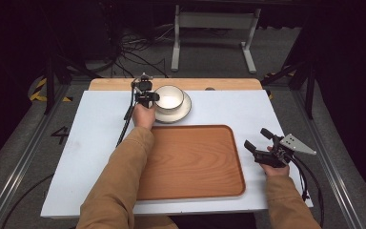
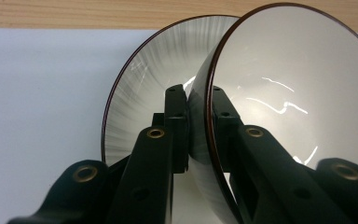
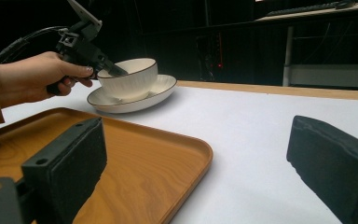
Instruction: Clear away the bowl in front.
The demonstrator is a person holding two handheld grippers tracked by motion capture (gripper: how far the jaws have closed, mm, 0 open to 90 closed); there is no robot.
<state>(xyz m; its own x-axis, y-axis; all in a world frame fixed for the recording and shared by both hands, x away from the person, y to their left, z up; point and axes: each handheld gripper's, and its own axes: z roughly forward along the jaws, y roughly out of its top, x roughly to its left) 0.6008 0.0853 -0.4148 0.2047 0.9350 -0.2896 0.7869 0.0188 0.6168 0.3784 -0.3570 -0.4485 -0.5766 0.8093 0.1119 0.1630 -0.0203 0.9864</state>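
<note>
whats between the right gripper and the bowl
In the high view, the far right corner of the wooden tray and bare white tabletop lie between the open right gripper and the bowl, which sits on its plate.

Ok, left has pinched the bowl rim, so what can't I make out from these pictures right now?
- Bowl underside and the plate centre: high view, covered by the bowl itself.
- Bowl's lower right: left gripper view, cut off by the frame edge and the jaws.
- Left gripper contact: high view, too small to judge.
- Tray near side: right gripper view, blocked by that gripper's jaw.
</note>
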